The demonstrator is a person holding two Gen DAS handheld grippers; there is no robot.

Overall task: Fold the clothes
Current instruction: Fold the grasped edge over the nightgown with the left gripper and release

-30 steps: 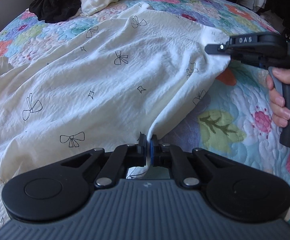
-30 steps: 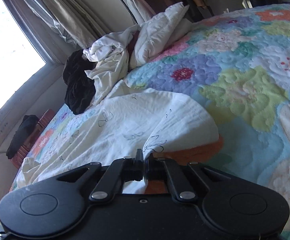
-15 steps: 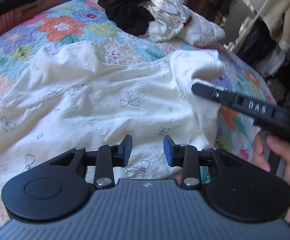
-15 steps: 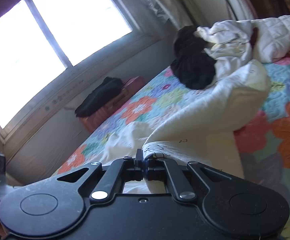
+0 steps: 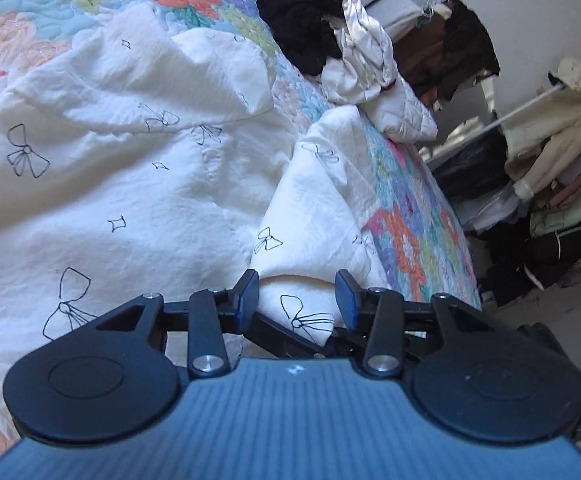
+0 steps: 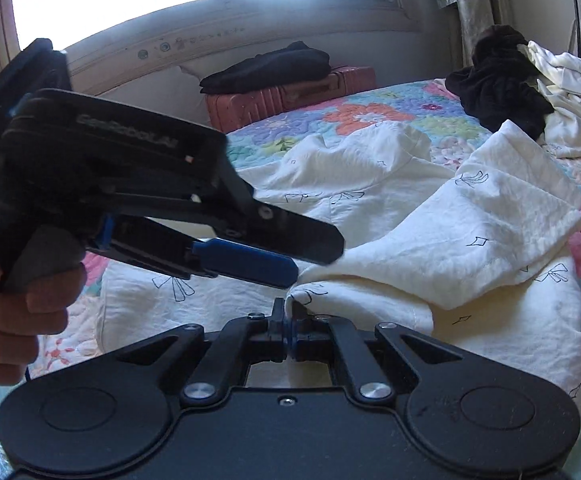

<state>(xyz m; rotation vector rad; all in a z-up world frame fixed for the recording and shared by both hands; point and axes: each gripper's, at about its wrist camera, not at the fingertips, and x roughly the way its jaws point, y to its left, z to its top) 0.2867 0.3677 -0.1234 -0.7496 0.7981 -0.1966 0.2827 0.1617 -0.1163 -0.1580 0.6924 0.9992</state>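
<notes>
A white garment with black bow prints (image 5: pixel 138 184) lies spread on the flowered quilt (image 5: pixel 410 216); its right edge is folded over toward the middle (image 6: pixel 470 240). My right gripper (image 6: pixel 288 330) is shut on a folded corner of the garment (image 6: pixel 310 292). My left gripper (image 5: pixel 296 294) is open, jaws wide apart, with that same folded corner between and just beyond its blue pads (image 5: pixel 248 288). In the right wrist view the left gripper (image 6: pixel 290 258) hovers just above the held corner, its blue pad (image 6: pixel 246 262) showing.
A pile of black (image 5: pixel 302 20) and white clothes (image 5: pixel 370 64) sits at the bed's far end. A red suitcase (image 6: pixel 290 96) with a black garment on it stands under the window. A clothes rack (image 5: pixel 550 128) and stacked clothes stand beside the bed.
My left gripper let go of the garment and opened, then moved to the corner my right gripper holds. My right gripper carried that edge over across the garment.
</notes>
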